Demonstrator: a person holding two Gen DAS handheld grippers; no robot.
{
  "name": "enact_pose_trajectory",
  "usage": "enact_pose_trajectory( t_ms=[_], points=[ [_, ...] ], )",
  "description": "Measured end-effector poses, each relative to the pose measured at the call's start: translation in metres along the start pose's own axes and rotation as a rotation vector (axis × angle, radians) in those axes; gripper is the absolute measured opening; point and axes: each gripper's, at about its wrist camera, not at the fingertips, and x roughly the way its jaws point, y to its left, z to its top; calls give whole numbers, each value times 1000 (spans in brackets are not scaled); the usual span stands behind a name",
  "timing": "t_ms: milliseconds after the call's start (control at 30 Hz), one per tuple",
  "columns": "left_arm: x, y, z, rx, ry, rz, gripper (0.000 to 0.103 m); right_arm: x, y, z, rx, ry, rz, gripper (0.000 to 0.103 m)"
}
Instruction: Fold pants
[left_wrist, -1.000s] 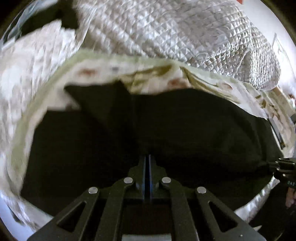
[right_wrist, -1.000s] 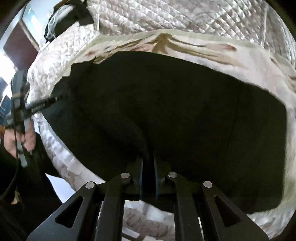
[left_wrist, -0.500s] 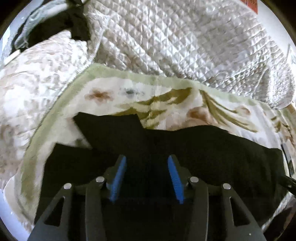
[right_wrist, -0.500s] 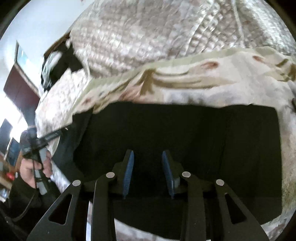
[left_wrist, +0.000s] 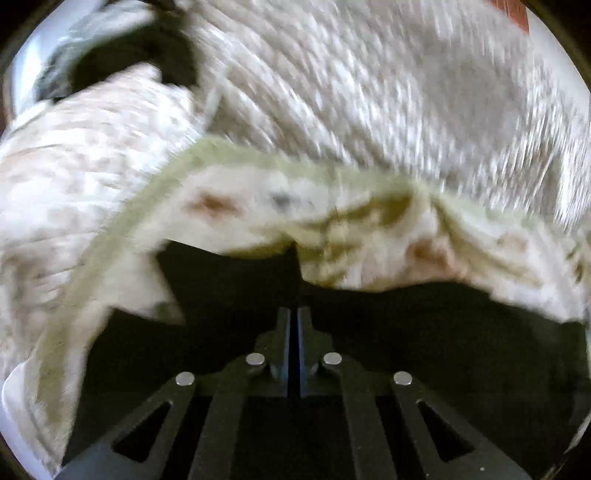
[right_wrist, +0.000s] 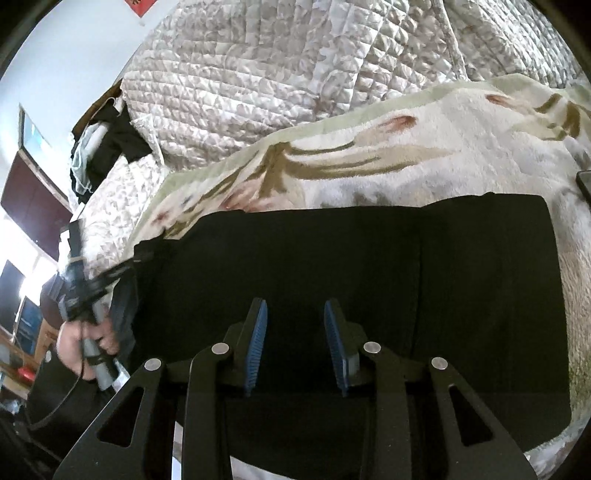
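Note:
Black pants (right_wrist: 369, 258) lie folded into a wide rectangle on a floral blanket (right_wrist: 443, 147). My right gripper (right_wrist: 295, 302) hovers open over their near edge, blue pads apart, with nothing pinched. My left gripper (left_wrist: 294, 312) is shut, its tips down in the black cloth (left_wrist: 424, 332). That view is blurred. In the right wrist view the left gripper (right_wrist: 129, 264) meets the pants' left corner, and a flap of dark cloth hangs under it. A hand (right_wrist: 81, 339) holds its handle.
A quilted white bedspread (right_wrist: 277, 74) rises behind the blanket. A heap of dark clothes (right_wrist: 110, 144) lies at the far left of the bed. A flat dark object (right_wrist: 583, 184) sits at the right edge. The bed's near edge runs just under the pants.
Both grippers let go of the pants and opened. The left one has since shut again at the left corner. The right one stays open, and both views have tilted up and back.

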Motion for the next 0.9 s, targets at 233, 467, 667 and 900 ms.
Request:
enact_pose_trajectory(
  t_ms=[233, 467, 667, 900],
  points=[
    [-61, 73, -47, -182, -76, 30, 4, -13, 3, -14, 7, -3, -7, 33],
    [-49, 111, -79, -366, 12, -23, 5, -29, 3, -55, 76, 0, -7, 52],
    [-44, 108, -80, -415, 12, -119, 41, -40, -10, -68, 185, -38, -4, 52],
    [-36, 98, -70, -372, 18, -59, 46, -56, -13, -73, 253, -81, -57, 52]
  ],
)
